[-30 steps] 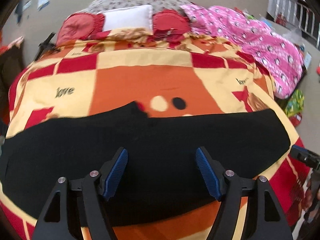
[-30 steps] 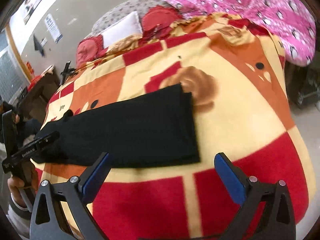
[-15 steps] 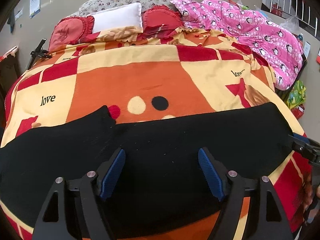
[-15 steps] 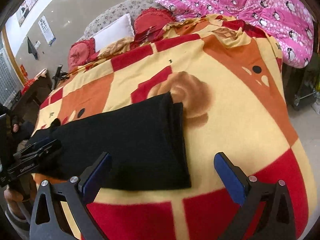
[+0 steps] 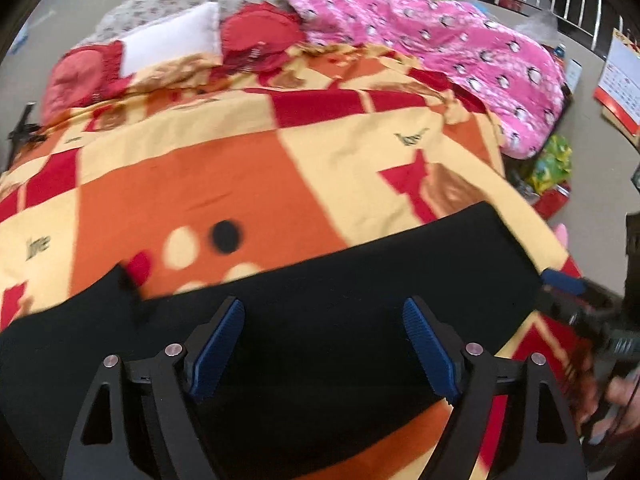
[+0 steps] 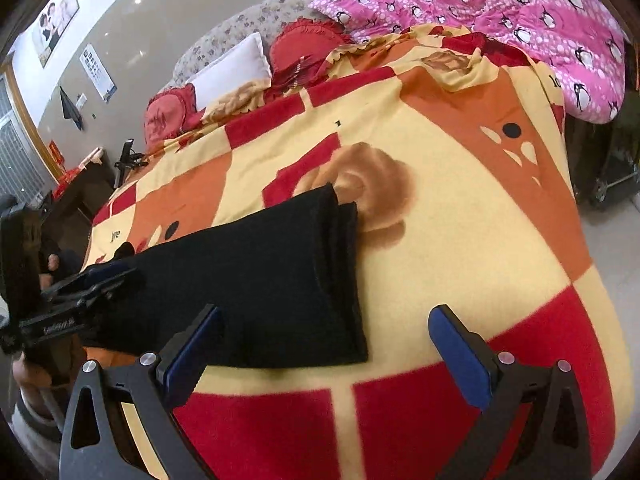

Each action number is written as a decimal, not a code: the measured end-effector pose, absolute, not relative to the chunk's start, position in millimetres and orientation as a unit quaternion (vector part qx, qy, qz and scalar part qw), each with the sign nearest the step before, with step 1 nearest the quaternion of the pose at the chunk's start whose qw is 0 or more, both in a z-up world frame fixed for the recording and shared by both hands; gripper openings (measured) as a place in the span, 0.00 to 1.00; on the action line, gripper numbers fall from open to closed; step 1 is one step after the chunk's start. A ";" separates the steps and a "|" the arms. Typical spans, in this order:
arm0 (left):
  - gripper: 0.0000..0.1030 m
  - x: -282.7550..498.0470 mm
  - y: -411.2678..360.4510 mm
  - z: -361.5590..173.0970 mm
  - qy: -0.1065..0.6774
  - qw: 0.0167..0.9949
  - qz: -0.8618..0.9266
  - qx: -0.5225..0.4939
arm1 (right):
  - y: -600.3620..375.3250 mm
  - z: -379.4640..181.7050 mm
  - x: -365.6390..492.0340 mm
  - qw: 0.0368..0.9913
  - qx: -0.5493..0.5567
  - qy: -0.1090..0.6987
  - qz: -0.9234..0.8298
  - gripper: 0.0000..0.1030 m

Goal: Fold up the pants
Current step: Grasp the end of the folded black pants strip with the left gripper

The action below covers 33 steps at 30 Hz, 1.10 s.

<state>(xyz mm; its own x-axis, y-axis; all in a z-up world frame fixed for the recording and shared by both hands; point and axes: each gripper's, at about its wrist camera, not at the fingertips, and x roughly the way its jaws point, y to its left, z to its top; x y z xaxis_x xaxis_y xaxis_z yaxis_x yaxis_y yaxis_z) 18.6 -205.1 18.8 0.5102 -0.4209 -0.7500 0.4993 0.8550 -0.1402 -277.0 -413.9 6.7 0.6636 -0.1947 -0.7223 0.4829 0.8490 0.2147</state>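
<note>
A bed fills both views, covered by a checked blanket of orange, red and cream. Just ahead of the left gripper, whose jaws are opening with nothing pinched between them, the black pants lie flat in a long band across the near edge; the right gripper hangs wide apart and empty, the pants' leg ends just beyond its left finger. Farther off lie a white pillow, red cushions and a pink quilt.

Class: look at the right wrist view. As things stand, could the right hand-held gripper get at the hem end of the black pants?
Probably yes. The right hand-held gripper is open just over the pants, whose hem end lies flat and uncovered on the blanket, with nothing between.
</note>
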 end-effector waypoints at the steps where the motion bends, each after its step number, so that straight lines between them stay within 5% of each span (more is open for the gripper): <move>1: 0.79 23.3 -212.7 20.2 0.420 0.863 -0.276 0.045 | -412.8 6.3 -278.0 0.891 0.197 0.362 -0.188 0.99; 20: 0.80 97.0 -371.0 -9.6 0.445 0.759 -0.444 0.168 | -403.7 1.3 -284.9 0.915 0.198 0.325 -0.134 0.97; 23: 0.72 97.3 -377.7 -13.8 0.442 0.754 -0.452 0.178 | -403.3 0.4 -280.0 0.915 0.194 0.326 -0.138 0.84; 25: 0.45 94.0 -379.9 -14.6 0.433 0.751 -0.466 0.177 | -406.9 -1.3 -277.0 0.913 0.206 0.325 -0.134 0.65; 28: 0.27 87.8 -380.7 -14.4 0.430 0.745 -0.481 0.170 | -413.5 -4.3 -276.1 0.911 0.229 0.318 -0.126 0.48; 30: 0.15 91.1 -377.6 -14.1 0.436 0.744 -0.483 0.150 | -421.8 -8.3 -276.8 0.905 0.271 0.313 -0.103 0.26; 33: 0.10 97.6 -362.2 -2.9 0.437 0.744 -0.493 0.112 | -418.1 0.1 -277.6 0.907 0.278 0.302 -0.095 0.23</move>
